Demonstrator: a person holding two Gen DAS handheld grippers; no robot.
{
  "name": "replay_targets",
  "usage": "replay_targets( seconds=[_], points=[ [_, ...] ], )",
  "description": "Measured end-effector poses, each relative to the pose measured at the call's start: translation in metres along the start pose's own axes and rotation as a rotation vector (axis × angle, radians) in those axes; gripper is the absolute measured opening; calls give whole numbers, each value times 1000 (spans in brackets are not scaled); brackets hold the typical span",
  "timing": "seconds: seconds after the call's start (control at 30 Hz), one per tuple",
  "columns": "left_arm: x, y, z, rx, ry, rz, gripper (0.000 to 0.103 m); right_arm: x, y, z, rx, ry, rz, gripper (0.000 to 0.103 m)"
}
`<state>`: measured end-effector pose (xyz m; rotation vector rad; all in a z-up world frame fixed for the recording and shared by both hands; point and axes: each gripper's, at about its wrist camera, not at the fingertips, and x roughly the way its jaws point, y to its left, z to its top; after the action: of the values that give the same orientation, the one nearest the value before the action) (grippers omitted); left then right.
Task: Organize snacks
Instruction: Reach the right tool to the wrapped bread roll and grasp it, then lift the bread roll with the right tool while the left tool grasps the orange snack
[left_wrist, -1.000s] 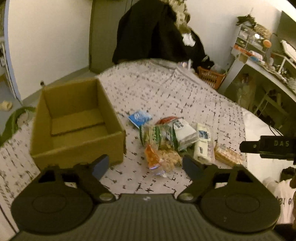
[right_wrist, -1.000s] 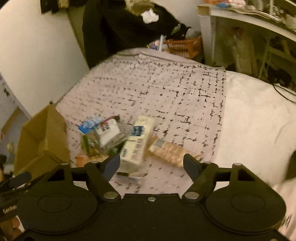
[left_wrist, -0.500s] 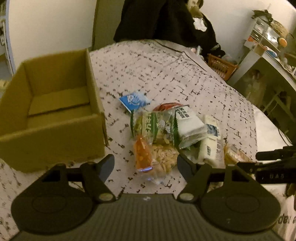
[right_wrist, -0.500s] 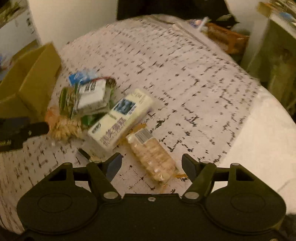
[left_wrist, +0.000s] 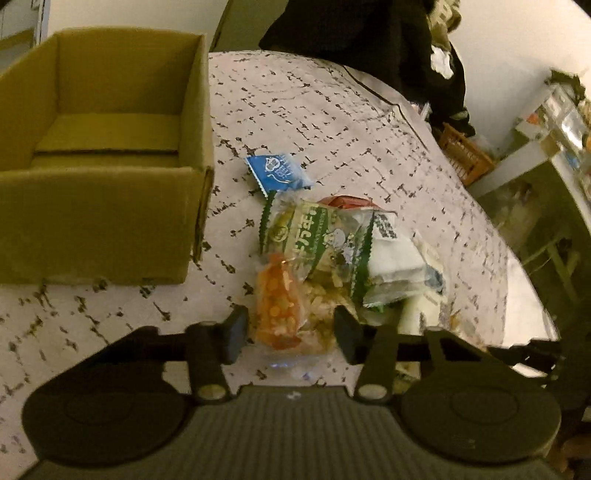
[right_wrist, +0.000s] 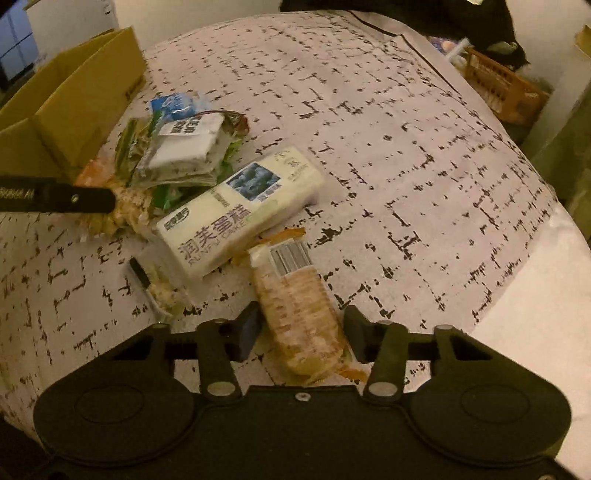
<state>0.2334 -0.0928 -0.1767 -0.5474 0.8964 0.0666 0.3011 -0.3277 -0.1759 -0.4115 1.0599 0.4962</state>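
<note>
Our left gripper is closing around a clear orange-ended snack bag – our right gripper around a clear cracker sleeve; neither visibly pinched.

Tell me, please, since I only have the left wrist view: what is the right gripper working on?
Observer: The right gripper has a clear pack of biscuits between its closing jaws; whether the pads press it yet, I cannot tell.
Operator: Thank you. Is anything lying against that pack?
Observer: Yes, a cream-coloured cake pack printed RUNFU CAKE rests over its far end.
Operator: And can you see my left gripper from there?
Observer: Only one black finger, reaching in from the left edge over the orange snack bag, beside the cardboard box.
</note>
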Motion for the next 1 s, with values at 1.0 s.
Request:
replay_targets(
  seconds=[1.0],
  points=[
    [-100,10,18,46,-132,-29,10,-98,53,29,100,-200,-63,37]
  ],
)
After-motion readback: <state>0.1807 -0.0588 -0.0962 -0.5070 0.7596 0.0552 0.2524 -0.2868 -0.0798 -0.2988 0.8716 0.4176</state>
